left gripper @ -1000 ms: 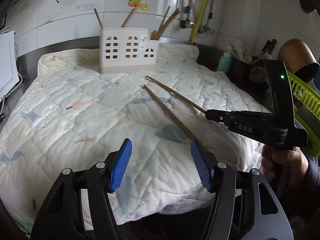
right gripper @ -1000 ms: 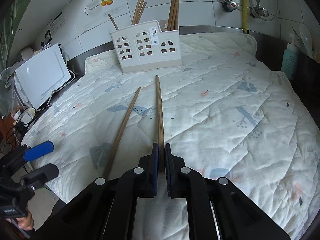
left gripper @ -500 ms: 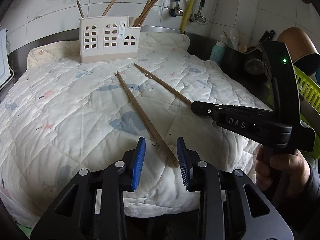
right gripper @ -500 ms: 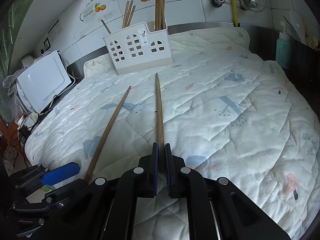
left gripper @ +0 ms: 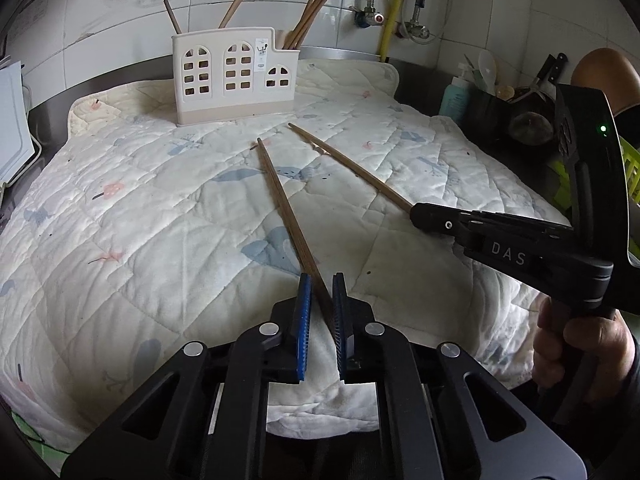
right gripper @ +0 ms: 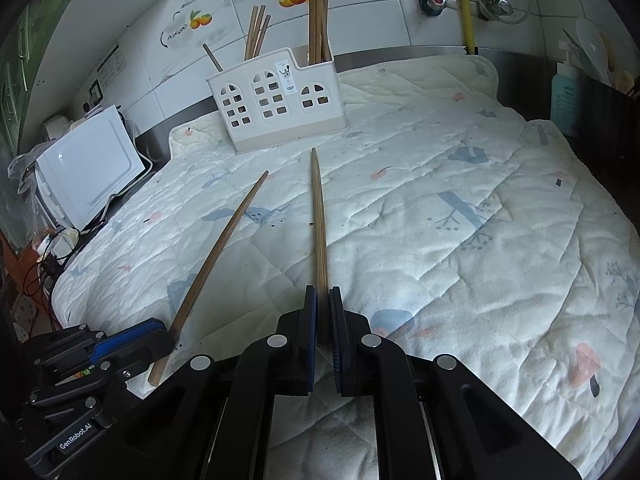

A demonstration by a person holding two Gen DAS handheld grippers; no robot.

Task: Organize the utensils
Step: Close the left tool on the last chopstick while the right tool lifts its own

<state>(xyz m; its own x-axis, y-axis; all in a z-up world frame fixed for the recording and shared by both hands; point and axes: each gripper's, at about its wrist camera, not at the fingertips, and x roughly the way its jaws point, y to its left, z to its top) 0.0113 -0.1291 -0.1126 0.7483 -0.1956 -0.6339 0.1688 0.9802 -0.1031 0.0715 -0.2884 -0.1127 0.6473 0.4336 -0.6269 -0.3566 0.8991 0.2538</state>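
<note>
On the quilted pad (left gripper: 132, 216) spread over the steel counter (left gripper: 344, 54), your two chopsticks lie fanned apart, their far tips pointing toward the white utensil holder (left gripper: 234, 74). Your left gripper (left gripper: 320, 308) is closing on the near end of the left chopstick (left gripper: 286, 210); the stick sits between the blue pads (left gripper: 304, 306), which stand close on either side of it, and from the right wrist view the pad tips already meet the wood while its end juts out below them. Your right gripper (right gripper: 323, 320) is pressed tight on the right chopstick (right gripper: 319, 216), which runs straight ahead of the jaws with its tip just short of the holder's base. Your right hand (left gripper: 580, 348) wraps the handle at the edge of the left view.

That holder stands upright at the far side of the pad, against the tiled wall, with more chopsticks (right gripper: 318, 20) already standing in its compartments. A white appliance (right gripper: 90, 164) sits off the pad to the left, and a teal bottle (right gripper: 564, 96) to the right.
</note>
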